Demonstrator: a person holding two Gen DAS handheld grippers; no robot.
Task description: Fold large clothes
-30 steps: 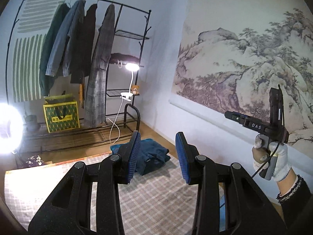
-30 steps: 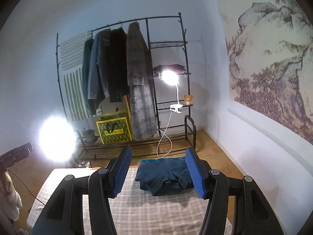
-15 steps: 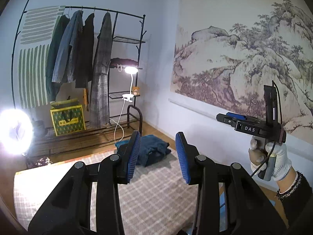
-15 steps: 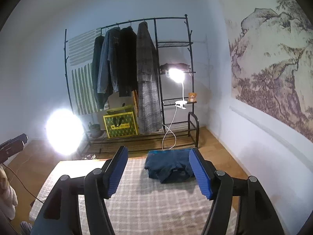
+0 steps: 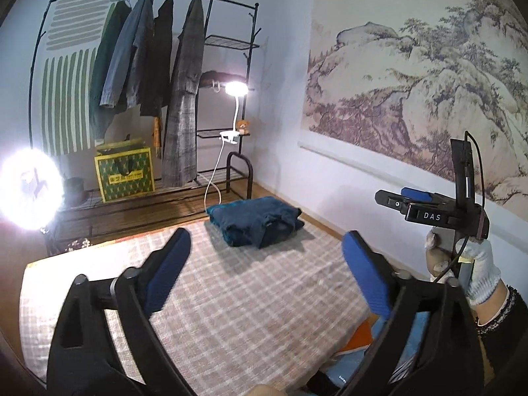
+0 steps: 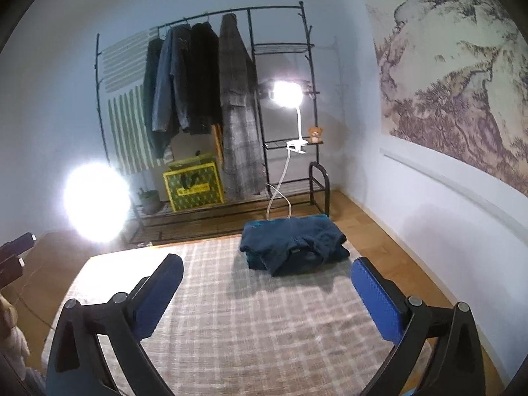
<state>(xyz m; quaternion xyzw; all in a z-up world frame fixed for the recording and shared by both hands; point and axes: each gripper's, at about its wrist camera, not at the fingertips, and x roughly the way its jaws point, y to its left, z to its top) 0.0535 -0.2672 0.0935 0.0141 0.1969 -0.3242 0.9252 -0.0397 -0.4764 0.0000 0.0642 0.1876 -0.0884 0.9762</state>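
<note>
Garment (image 6: 292, 246), folded and soft, looks thick and floppy; grip its doubled edges ahead of left gripper (image 5: 264, 264) and right gripper (image 6: 267, 287), both spread apart, empty.

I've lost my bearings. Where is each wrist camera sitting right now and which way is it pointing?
Left wrist: rides the left gripper, open above the checked cover, facing the clothes rack; the gloved right hand shows at right.
Right wrist: rides the right gripper, open, facing the same rack; the other gripper's tip shows at left.
Shared: the folded blue garment, the rack, the yellow-green bag, both lamps.
</note>
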